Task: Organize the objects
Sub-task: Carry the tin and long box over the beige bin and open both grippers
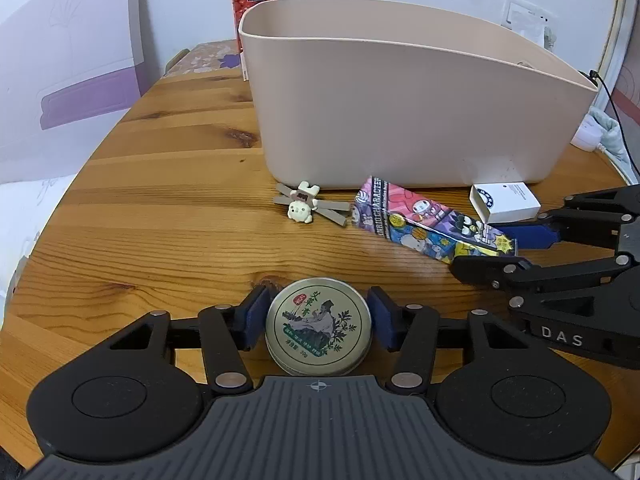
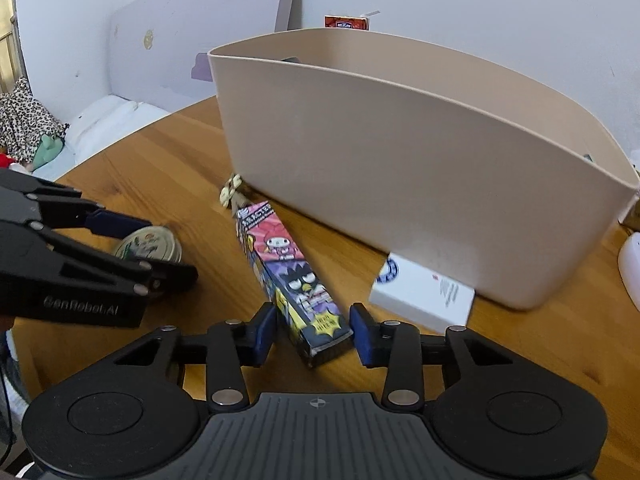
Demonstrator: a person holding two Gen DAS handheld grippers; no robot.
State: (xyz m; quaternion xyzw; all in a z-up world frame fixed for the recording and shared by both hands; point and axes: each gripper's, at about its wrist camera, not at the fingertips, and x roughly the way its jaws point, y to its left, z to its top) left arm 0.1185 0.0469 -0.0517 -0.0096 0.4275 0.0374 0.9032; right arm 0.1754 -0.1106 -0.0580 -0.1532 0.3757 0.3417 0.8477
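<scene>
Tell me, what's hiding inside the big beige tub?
Mostly hidden. The beige tub has tall walls that block its floor. Only a small dark thing peeks over the far rim, and I cannot tell what it is.

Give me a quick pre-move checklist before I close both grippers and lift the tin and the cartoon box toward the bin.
1. Round tin centred between the left gripper pads: ok, a pad on each side.
2. Left grip closed on the tin: cannot tell, pads sit very near its rim, contact unclear.
3. Cartoon character box end inside the right gripper: ok, but it lies at an angle across the gap.
4. Right grip closed: not ok, a gap shows beside each pad.
5. Beige bin open on top: ok; contents mostly hidden.
6. White box near the right gripper's right finger: cannot tell if it clears.
</scene>
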